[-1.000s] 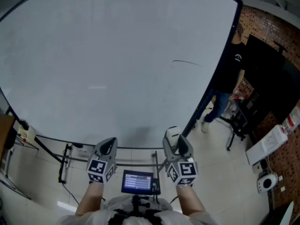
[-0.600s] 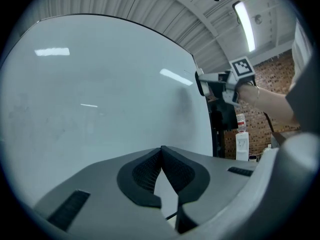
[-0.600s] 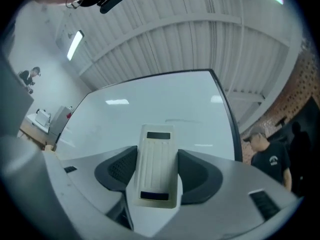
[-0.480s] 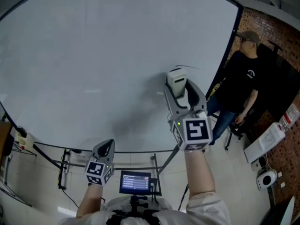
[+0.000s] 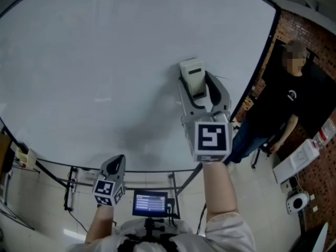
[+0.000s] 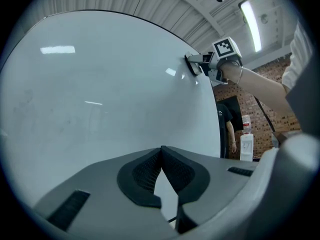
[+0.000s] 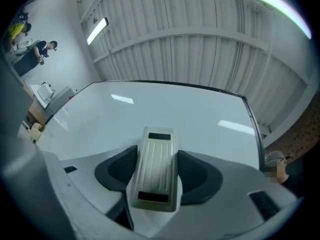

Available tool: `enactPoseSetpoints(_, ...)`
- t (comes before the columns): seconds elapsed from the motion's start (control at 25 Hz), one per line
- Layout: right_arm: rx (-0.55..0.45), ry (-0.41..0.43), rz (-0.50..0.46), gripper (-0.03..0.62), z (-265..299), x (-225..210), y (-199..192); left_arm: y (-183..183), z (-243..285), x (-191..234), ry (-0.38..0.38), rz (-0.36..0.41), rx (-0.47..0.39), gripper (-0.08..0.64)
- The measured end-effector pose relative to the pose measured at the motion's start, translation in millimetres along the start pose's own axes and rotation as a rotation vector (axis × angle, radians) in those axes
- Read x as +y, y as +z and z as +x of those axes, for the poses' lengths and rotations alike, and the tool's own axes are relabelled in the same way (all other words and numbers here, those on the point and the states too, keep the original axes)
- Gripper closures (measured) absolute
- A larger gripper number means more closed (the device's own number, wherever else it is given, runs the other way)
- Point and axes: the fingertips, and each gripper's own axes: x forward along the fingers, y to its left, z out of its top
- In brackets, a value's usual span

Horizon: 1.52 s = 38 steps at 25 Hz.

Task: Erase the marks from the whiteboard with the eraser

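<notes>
A wide whiteboard [image 5: 105, 62] fills most of the head view, with a brick wall [image 5: 315, 30] and a bystander [image 5: 286, 104] in a dark shirt off to the right gripper's side. The right gripper [image 5: 202, 91] is held high at arm's length, and the eraser [image 5: 191, 75] in it projects forward past the jaw tips towards the board. A thin dark stroke [image 5: 222, 78] seems to lie just right of that gripper, though it is faint. The left gripper [image 5: 115, 164] hangs low near the board's bottom edge, well apart from the work and apparently idle, above a small screen [image 5: 151, 203]. In the left gripper view its two jaws meet at the tips with nothing between them. The board lies ahead, and the other gripper shows far up to the right, at or very near the board surface; contact cannot be confirmed. In the right gripper view, under a ribbed ceiling [image 7: 200, 29] with strip lights, the jaws are pressed on the eraser's two long sides. Its long axis runs straight along the gripper, far end towards the board, and its ribbed plastic back faces the camera. Gripping the sides probably leaves the wiping face free, and the lengthwise hold lets the arm steer it across the mark.
</notes>
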Motion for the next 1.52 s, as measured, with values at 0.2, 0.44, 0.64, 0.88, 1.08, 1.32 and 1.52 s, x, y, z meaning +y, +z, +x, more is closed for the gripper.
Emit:
enactPoseSetpoints(0.2, 0.053, -0.104, 0.063, 0.328, -15.8, -59.5, -21.4, -1.1, 5.7, -6.2, -0.014, -0.005, 0.008, 0.566)
enactPoseSetpoints(0.44, 0.091, -0.254, 0.193, 0.328, -44.1, -138.0, -57.3, -2.7, 7.5, -12.8, -0.026, -0.004, 0.016, 0.566)
enactPoseSetpoints(0.64, 0.101, -0.321, 0.214, 0.33, -57.8, -149.0, -59.9, -5.9, 6.0, -11.5, -0.026, -0.005, 0.017, 0.566)
enactPoseSetpoints(0.88, 0.001, -0.078, 0.187, 0.33, -32.1, -61.2, -4.6, -5.2, 5.2, -11.7, -0.011, -0.012, 0.019, 0.566)
enactPoseSetpoints(1.08, -0.036, 0.089, 0.025, 0.33, 1.6, 25.0, 18.8, -11.3, 0.0, 1.3, 0.011, -0.018, 0.023, 0.566)
enactPoseSetpoints(1.32, -0.056, 0.023, 0.022, 0.328, 4.5, 15.2, 10.9, -14.4, -1.4, 10.1, 0.027, -0.023, 0.027, 0.566)
enactPoseSetpoints(1.52, -0.011, -0.095, 0.069, 0.328, -12.3, -44.6, -14.2, -16.3, 2.8, 3.2, 0.015, -0.022, 0.036, 0.566)
